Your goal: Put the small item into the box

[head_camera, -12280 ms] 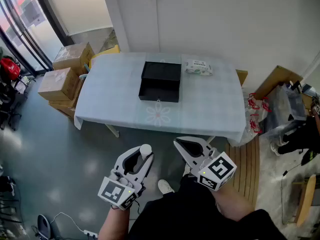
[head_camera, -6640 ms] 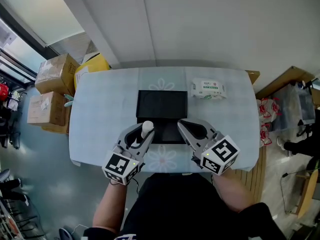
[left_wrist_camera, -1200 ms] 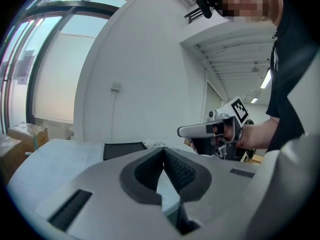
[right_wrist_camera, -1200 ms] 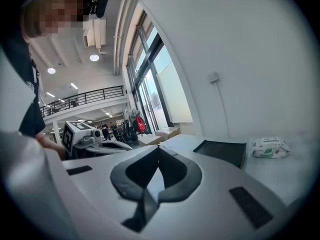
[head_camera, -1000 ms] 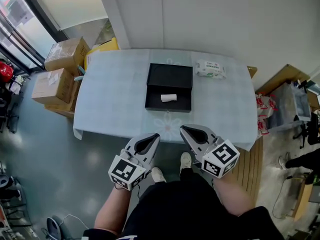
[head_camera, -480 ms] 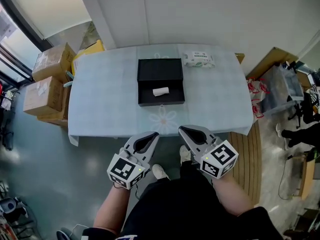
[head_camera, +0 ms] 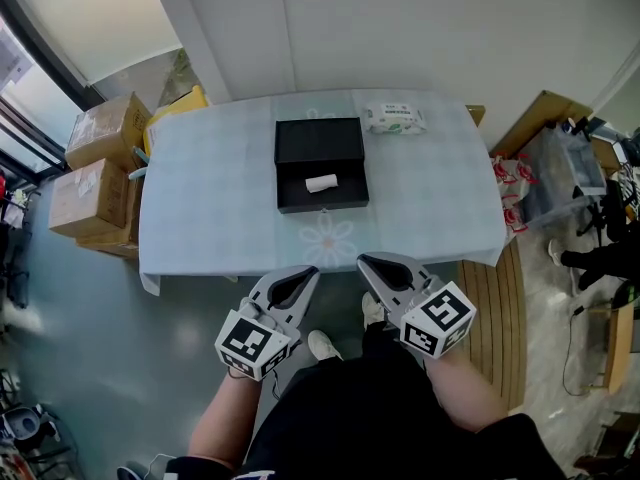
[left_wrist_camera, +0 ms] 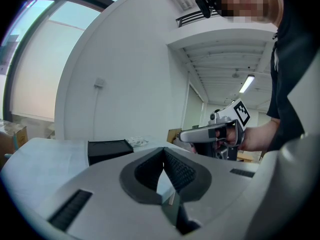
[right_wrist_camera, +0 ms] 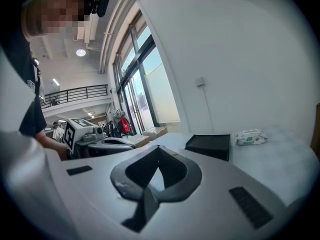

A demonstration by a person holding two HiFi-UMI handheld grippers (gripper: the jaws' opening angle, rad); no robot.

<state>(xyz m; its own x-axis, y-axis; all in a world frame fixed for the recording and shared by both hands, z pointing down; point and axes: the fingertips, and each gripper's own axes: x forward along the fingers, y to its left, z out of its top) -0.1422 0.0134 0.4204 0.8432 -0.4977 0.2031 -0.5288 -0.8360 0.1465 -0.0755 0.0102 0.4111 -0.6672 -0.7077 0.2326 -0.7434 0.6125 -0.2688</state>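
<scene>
- Only our head view shows the small white item [head_camera: 321,183] lying inside the open black box [head_camera: 319,140] on the table [head_camera: 215,208], upper centre; the gripper views show just the box's outer wall.
- Left gripper [head_camera: 308,272] and right gripper [head_camera: 364,261]: fingers pressed together, holding nothing.
- We count one box, one item, one pack of wipes [head_camera: 394,119].

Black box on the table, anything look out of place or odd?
Nothing stands out. The black box sits open on the table, the small white item lies inside it, and the wipes pack lies apart beside it.
</scene>
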